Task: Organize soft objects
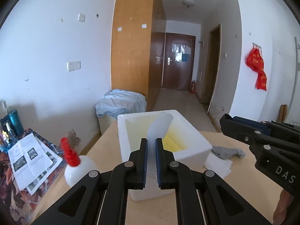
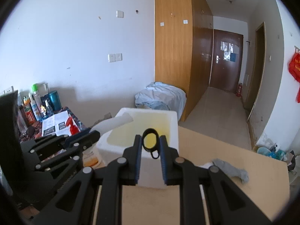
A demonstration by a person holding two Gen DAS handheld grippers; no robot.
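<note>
My left gripper (image 1: 151,140) is shut on a thin white soft sheet (image 1: 159,125) that rises from its pads and leans over the white foam box (image 1: 195,148). The box's floor is yellow. In the right wrist view, my right gripper (image 2: 150,138) is shut on a small black elastic loop (image 2: 150,142), held in front of the foam box (image 2: 120,144). The left gripper (image 2: 93,133) shows at the left with the white sheet (image 2: 114,122). A grey sock (image 1: 226,152) (image 2: 232,170) lies on the table right of the box, partly on a white pad (image 1: 217,164). The right gripper (image 1: 225,120) enters from the right.
The box stands on a light wooden tabletop (image 2: 225,150). A white bottle with a red cap (image 1: 75,161) stands left of the box. Further left, a patterned side table (image 1: 18,187) carries papers (image 1: 28,153) and several bottles. Crumpled blue bedding (image 1: 120,103) lies behind, by a wardrobe (image 1: 131,46).
</note>
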